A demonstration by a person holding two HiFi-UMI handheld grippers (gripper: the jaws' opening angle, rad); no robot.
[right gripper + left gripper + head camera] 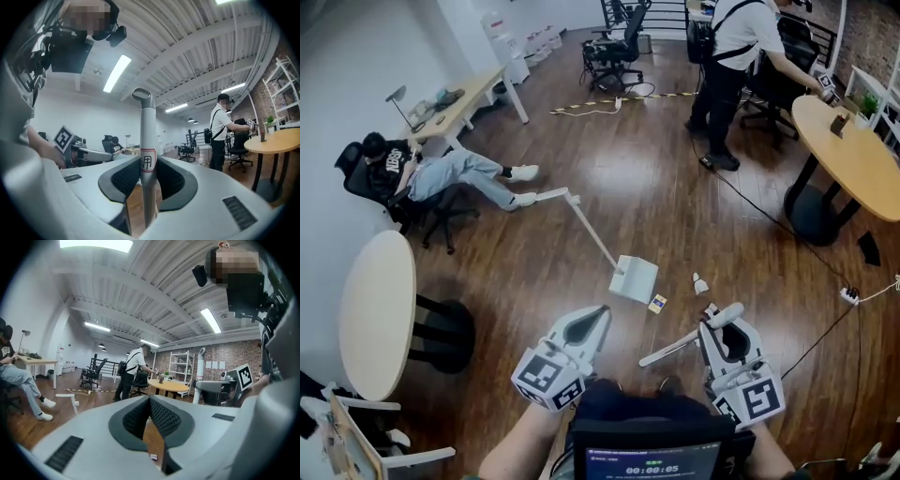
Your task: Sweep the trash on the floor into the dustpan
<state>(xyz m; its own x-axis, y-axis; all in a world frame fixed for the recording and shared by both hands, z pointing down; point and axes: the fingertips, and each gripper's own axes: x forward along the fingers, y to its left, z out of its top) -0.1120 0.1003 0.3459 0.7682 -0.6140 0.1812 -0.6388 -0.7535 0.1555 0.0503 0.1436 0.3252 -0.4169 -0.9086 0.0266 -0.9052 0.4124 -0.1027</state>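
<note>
We hold a slim grey broom handle [147, 140].
Our right gripper [149, 176] pinches it; our left gripper [150, 401] is pressed together, empty; a white long-handled dustpan [635, 278] lies ahead.

Fig. 1. Beyond the dustpan [636, 278] I see open floor [656, 187]. Its long handle [592, 232] slants away left, and a cable [787, 232] crosses well right of it.
</note>
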